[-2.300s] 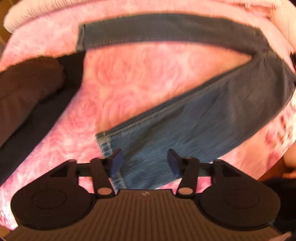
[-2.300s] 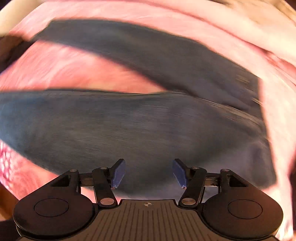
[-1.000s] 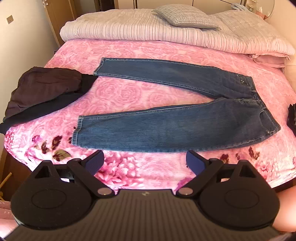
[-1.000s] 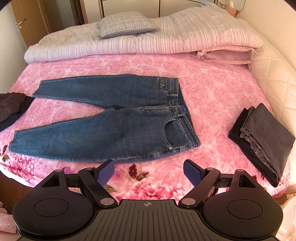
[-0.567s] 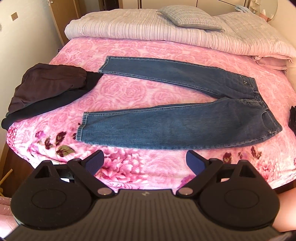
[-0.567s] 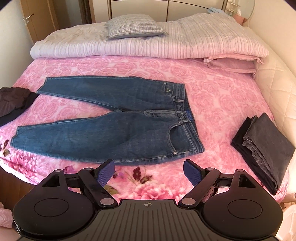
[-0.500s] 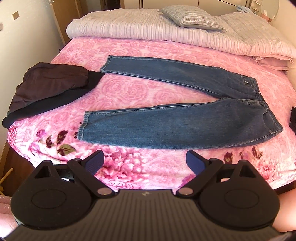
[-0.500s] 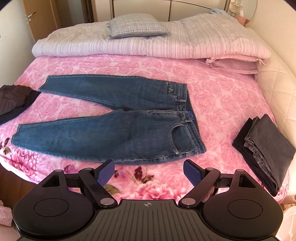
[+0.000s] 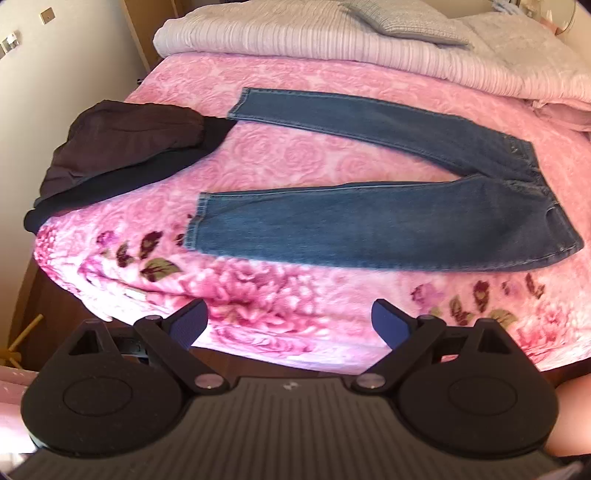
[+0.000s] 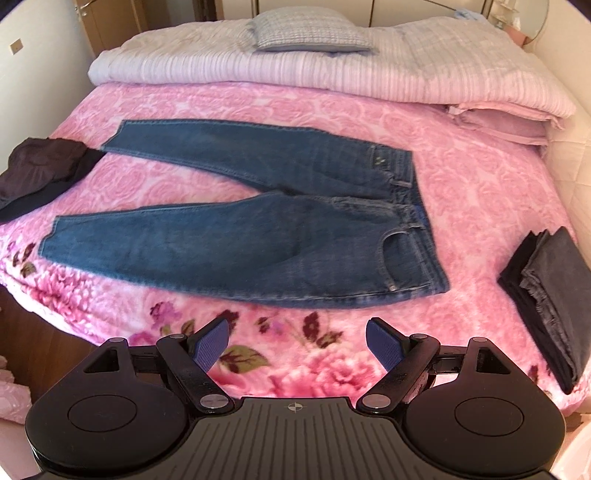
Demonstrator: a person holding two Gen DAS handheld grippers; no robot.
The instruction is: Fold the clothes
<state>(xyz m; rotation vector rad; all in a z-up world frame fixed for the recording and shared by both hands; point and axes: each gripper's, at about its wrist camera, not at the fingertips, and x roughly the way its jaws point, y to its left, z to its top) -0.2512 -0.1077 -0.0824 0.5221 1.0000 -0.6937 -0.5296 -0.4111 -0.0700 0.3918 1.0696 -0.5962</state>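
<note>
A pair of blue jeans (image 9: 369, 221) lies flat on the pink floral bedspread (image 9: 295, 162), legs spread in a V toward the left, waist at the right. The jeans also show in the right wrist view (image 10: 240, 240). My left gripper (image 9: 290, 323) is open and empty, held back over the bed's near edge, short of the near leg. My right gripper (image 10: 297, 345) is open and empty, above the bedspread (image 10: 480, 192) just in front of the waist end.
A heap of dark brown and black clothes (image 9: 118, 151) lies at the bed's left edge. A folded stack of dark grey trousers (image 10: 546, 291) lies at the right. A folded striped quilt (image 10: 332, 70) and a grey pillow (image 10: 310, 35) lie along the head.
Both grippers were close over the jeans, then pulled back and opened wider. In the last half second both have moved slightly toward the bed again.
</note>
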